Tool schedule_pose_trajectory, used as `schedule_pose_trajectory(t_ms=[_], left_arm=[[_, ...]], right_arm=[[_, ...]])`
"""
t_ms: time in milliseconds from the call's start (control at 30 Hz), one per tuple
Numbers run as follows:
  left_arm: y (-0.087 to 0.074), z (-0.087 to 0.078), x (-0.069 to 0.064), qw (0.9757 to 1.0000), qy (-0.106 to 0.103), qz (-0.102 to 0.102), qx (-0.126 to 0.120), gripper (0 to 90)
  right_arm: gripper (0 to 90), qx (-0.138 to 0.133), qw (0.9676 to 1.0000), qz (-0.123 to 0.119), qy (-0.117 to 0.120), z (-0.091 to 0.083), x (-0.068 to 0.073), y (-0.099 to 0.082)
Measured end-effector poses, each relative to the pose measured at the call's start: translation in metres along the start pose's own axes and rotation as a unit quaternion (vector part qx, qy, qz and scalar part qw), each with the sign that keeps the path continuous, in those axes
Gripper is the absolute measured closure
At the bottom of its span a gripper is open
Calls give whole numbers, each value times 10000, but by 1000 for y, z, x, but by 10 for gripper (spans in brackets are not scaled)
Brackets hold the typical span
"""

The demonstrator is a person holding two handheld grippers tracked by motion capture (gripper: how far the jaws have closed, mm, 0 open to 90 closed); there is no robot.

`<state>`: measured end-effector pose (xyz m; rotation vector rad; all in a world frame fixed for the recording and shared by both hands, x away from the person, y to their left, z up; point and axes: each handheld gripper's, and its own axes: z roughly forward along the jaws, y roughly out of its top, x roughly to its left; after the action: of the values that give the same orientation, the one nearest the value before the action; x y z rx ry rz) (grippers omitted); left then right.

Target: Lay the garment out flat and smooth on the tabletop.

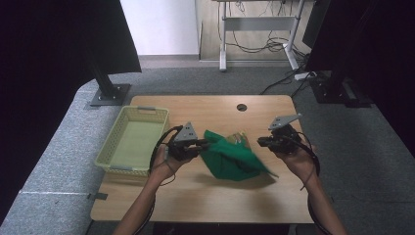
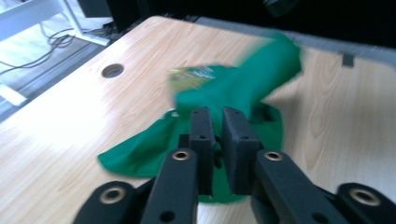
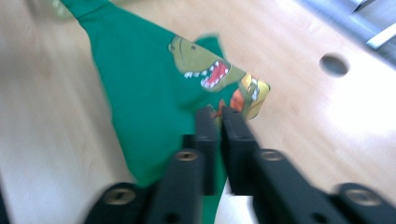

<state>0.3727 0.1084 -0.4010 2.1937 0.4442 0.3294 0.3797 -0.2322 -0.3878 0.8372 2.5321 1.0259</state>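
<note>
In the high view, two forearms enter from the bottom of the frame, and each hand carries one gripper. The left gripper (image 1: 204, 144) is just left of the frame's centre, and the right gripper (image 1: 262, 142) is to the right of centre. Between them there is one green shirt (image 1: 230, 157), in the middle of the wooden counter (image 1: 195, 196); its lower part seems to be on the counter or just above it, and its shadow falls on the wood beside it. In the left gripper view, the fingers (image 2: 201, 140) stand with a narrow gap; the green cloth shows in this gap, but I cannot tell if the pads press on it. In the right gripper view, the fingers (image 3: 238, 135) are also only a little apart, with the edge of the shirt near its dinosaur print (image 3: 205, 63) between them; the grip itself I cannot tell. No earlier picture shows their movement. At the left of the counter stands one pale yellow basket (image 1: 110, 152). Farther up, near the far edge, there is one round hole (image 1: 242, 107) in the counter. Beyond it, two black posts and one white desk frame (image 1: 257, 29) stand on the floor.
</note>
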Motion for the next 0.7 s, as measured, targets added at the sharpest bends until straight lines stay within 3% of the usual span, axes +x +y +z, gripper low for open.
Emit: schedule_pose_trajectory(t_ms=[100, 133, 167, 200, 300, 333, 500, 533, 600, 633, 667, 700], left_arm=[[-4, 1, -1, 9999, 87, 64, 74, 569], [-18, 9, 1, 9995, 90, -70, 296, 569], [-27, 16, 3, 9989, 56, -187, 426, 448], [-27, 16, 3, 9989, 56, -187, 426, 437], [-27, 16, 3, 9989, 56, -187, 426, 437], [-46, 33, 8, 9967, -3, -396, 708, 405], [-53, 41, 10, 9958, -26, -487, 776, 400], [-64, 55, 10, 9942, -114, -587, 898, 400], [-64, 55, 10, 9942, -114, -587, 898, 399], [-71, 70, 8, 9929, -179, -607, 1003, 399], [-71, 70, 8, 9929, -179, -607, 1003, 393], [-72, 76, 7, 9925, -191, -598, 1049, 393]], right_arm=[[725, 126, 9999, -33, 43, 2, 1, -8], [711, 126, 9999, -33, 43, 2, 1, -8], [631, 323, 9993, 153, 92, 19, -6, -25], [631, 323, 9993, 153, 92, 19, -6, -25], [612, 344, 9991, 204, 137, 24, -8, -29], [548, 459, 9981, 306, 265, 42, -10, -40], [513, 593, 9975, 264, 278, 53, -9, -48], [504, 593, 9975, 264, 278, 53, -9, -48], [504, 712, 9968, 267, 247, 64, -11, -59], [485, 712, 9968, 267, 247, 64, -11, -59], [485, 712, 9968, 267, 247, 64, -11, -59], [472, 828, 9955, 385, 236, 74, -17, -71]])
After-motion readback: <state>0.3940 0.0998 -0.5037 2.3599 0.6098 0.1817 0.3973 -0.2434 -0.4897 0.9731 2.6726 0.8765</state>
